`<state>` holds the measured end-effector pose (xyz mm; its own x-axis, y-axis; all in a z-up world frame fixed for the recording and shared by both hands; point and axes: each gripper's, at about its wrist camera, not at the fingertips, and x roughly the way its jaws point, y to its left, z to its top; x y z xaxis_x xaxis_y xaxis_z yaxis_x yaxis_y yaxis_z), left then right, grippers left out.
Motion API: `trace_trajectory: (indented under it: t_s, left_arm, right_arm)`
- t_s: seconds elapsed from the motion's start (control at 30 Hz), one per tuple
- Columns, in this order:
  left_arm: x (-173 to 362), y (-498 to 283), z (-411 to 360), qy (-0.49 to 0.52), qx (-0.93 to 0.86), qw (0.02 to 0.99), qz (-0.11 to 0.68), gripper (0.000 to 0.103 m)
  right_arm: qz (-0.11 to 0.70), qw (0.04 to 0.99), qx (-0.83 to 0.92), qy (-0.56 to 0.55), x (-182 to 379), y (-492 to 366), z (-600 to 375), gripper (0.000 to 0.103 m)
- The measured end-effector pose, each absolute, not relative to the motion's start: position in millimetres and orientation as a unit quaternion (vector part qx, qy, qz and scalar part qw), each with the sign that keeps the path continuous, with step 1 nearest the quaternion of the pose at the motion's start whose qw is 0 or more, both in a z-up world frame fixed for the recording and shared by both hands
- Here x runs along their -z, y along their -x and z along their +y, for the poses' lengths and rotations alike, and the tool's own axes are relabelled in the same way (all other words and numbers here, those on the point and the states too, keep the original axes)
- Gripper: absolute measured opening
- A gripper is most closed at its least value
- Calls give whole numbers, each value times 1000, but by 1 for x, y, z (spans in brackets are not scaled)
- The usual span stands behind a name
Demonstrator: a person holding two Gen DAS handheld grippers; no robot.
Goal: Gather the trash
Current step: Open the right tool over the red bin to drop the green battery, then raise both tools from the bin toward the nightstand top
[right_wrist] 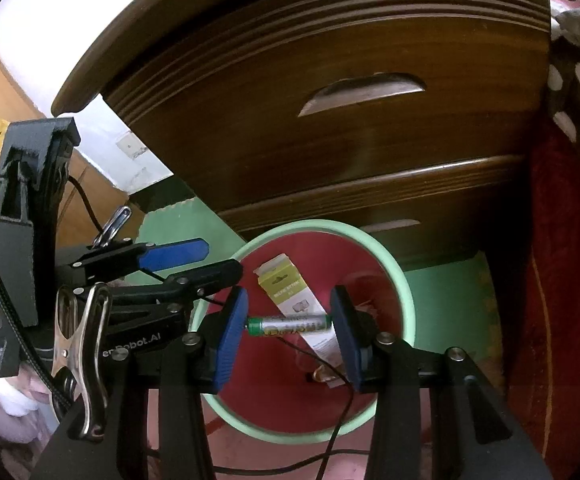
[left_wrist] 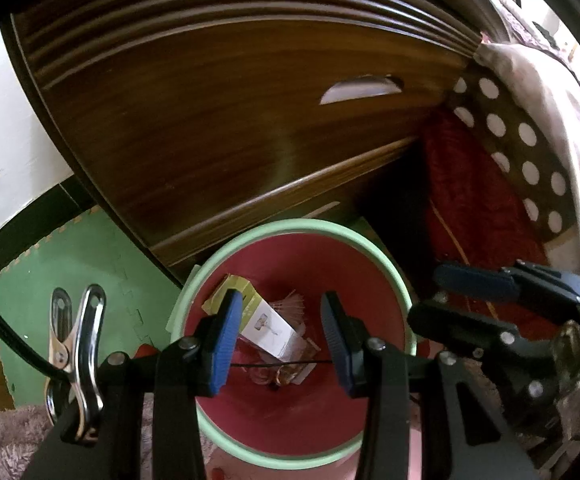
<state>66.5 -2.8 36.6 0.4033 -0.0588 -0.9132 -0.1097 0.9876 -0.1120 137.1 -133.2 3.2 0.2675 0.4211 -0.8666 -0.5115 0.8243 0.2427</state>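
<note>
A bin with a pale green rim [left_wrist: 389,264] [right_wrist: 405,292] and a red inside stands on the floor below both grippers. In it lie a yellow-and-white box [left_wrist: 274,336] [right_wrist: 286,284] and clear wrappers [left_wrist: 290,304]. My right gripper [right_wrist: 290,312] is shut on a green-and-gold battery [right_wrist: 290,325], gripped end to end above the bin's mouth. It also shows at the right of the left wrist view [left_wrist: 441,296]. My left gripper [left_wrist: 281,312] [right_wrist: 218,260] hovers over the bin with its pads apart. Only a thin black thread [left_wrist: 282,364] crosses the gap.
A dark wooden nightstand [left_wrist: 210,120] [right_wrist: 329,140] with drawers rises just behind the bin. Red cloth [left_wrist: 469,200] and polka-dot bedding [left_wrist: 529,140] crowd the right side. Green foam mat [left_wrist: 70,260] covers the floor to the left, with a fluffy rug [left_wrist: 2,432] nearer. A thin black cable [right_wrist: 341,408] trails over the bin's rim.
</note>
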Motion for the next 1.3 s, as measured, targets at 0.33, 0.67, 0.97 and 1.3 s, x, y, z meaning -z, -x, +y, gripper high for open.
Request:
trace_trajectory:
  t_s: [0.33, 0.67, 0.97, 1.3]
  left_arm:
    - [-32, -68, -4, 75, -17, 833, 547, 43]
    - [-33, -67, -2, 75, -17, 835, 544, 43]
    - [-37, -63, -5, 69, -10, 834, 547, 46]
    - [-74, -48, -12, 78, -11, 852, 517, 59]
  right_arm:
    - [527, 797, -292, 41, -4, -138, -133, 52]
    - [526, 796, -297, 44, -6, -137, -131, 52]
    - [508, 801, -314, 39, -13, -133, -131, 52]
    - [471, 822, -318, 46, -35, -121, -134, 52]
